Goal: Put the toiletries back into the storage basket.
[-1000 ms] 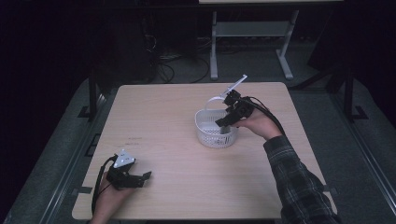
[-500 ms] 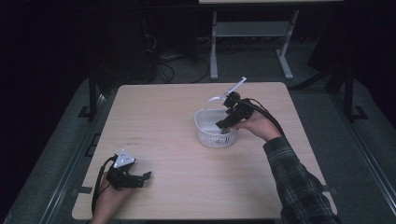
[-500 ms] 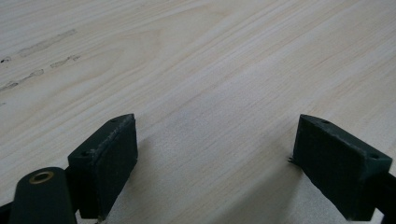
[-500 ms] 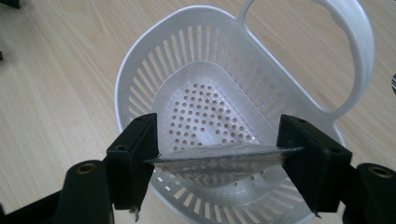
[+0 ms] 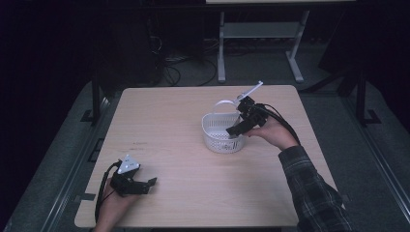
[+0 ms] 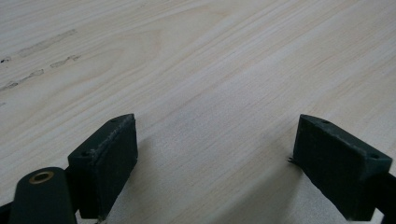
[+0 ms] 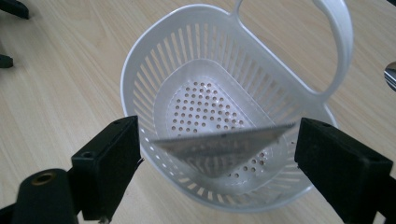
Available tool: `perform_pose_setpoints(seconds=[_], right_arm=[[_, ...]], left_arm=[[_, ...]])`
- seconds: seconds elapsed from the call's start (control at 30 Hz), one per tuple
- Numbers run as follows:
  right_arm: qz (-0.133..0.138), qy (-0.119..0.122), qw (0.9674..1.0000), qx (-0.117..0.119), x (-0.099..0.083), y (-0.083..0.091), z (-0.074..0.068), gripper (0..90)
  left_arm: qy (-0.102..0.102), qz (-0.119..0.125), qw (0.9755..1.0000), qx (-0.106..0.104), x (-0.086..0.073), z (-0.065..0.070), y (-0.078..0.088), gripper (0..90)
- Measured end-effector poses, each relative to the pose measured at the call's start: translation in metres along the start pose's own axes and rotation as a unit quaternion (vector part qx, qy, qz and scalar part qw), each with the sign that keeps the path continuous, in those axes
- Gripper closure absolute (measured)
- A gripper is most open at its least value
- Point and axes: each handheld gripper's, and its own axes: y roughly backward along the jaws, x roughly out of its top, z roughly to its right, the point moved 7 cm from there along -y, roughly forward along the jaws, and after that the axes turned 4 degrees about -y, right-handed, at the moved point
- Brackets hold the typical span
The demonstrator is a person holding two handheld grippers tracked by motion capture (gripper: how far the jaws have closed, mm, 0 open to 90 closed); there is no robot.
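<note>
A white slotted plastic basket with a hoop handle stands right of the table's middle. My right gripper hangs over its right rim, pointing down into it. In the right gripper view a thin, clear triangular ruler lies blurred between the jaws of this gripper, above the perforated bottom of the basket. Those jaws have just been opening, and the ruler spans almost the whole gap. My left gripper rests on the table near the front left corner, open, with bare wood between its jaws.
The light wooden table ends in a front edge close to the left hand. Beyond the far edge stands a white metal frame on a dark floor with cables.
In the high view the right hand stays over the basket with hardly any shift. The left hand has not moved.
</note>
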Motion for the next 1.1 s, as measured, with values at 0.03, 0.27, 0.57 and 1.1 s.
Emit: perform_pose_setpoints(seconds=[0.03, 0.27, 0.57, 1.1], right_arm=[[0.000, 0.000, 1.0000, 0.000, 0.000, 0.000, 0.000, 13.8], [0.027, -0.008, 0.9996, -0.005, -0.015, 0.013, 0.002, 13.8], [0.046, -0.013, 0.9988, -0.013, -0.033, 0.029, 0.003, 13.7], [0.072, -0.046, 0.9960, -0.024, -0.082, 0.046, 0.010, 13.6]], left_arm=[[0.000, 0.000, 1.0000, 0.000, 0.000, 0.000, 0.000, 13.1], [-0.001, 0.000, 1.0000, 0.000, 0.000, 0.000, 0.000, 13.1], [0.000, 0.000, 1.0000, 0.000, 0.000, 0.000, 0.000, 13.2], [0.001, 0.001, 1.0000, 0.000, 0.000, 0.000, 0.000, 13.1]])
